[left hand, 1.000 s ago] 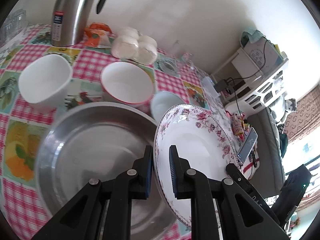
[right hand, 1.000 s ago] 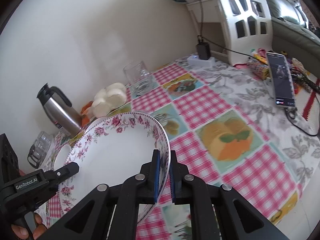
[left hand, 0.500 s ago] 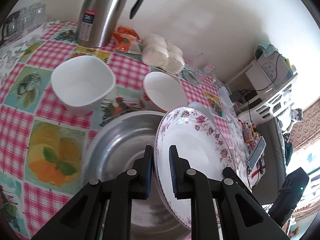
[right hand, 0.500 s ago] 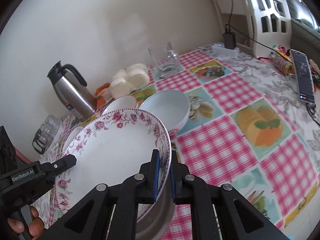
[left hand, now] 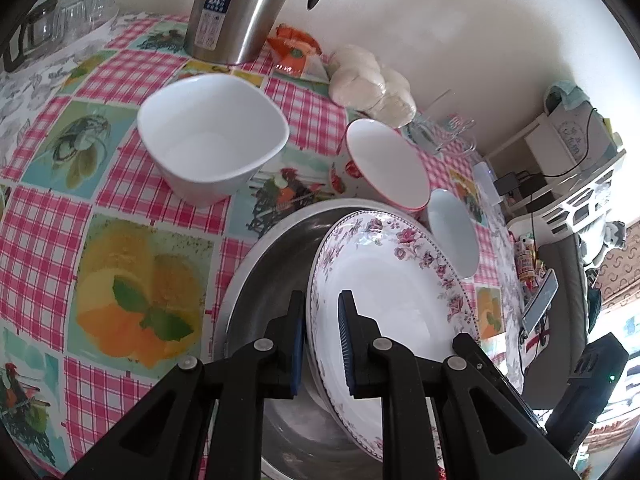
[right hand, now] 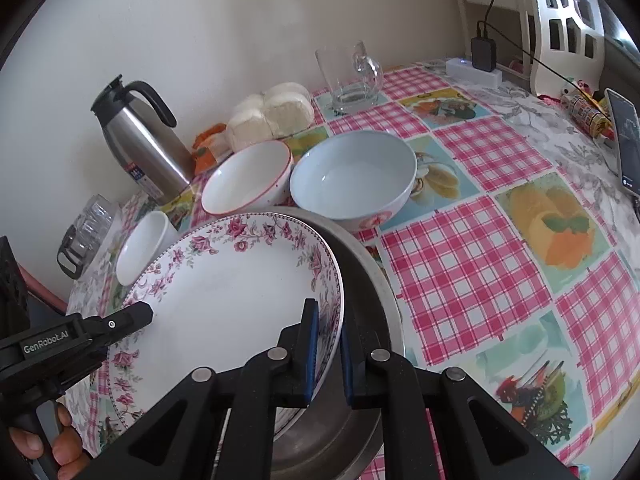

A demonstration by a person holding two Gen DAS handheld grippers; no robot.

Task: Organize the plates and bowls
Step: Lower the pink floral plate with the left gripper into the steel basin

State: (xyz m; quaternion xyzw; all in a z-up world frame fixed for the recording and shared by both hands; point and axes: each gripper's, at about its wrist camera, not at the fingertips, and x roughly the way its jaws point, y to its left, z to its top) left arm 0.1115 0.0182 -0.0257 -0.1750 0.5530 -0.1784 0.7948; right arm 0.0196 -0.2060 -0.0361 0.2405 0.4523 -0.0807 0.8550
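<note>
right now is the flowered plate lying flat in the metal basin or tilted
Tilted. The flowered plate is held by its rim between both grippers, left and right, slanting over the metal basin, not lying flat in it.

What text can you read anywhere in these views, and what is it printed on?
"GenRobot.AI": white lettering on the body of the left claw, seen from the right wrist view.
"24": large figure on the blue and red label of the steel thermos jug; the smaller print around it is too blurred to read.
Orange packet behind the bowls: printing too small to read.
Phone screen: unreadable.
</note>
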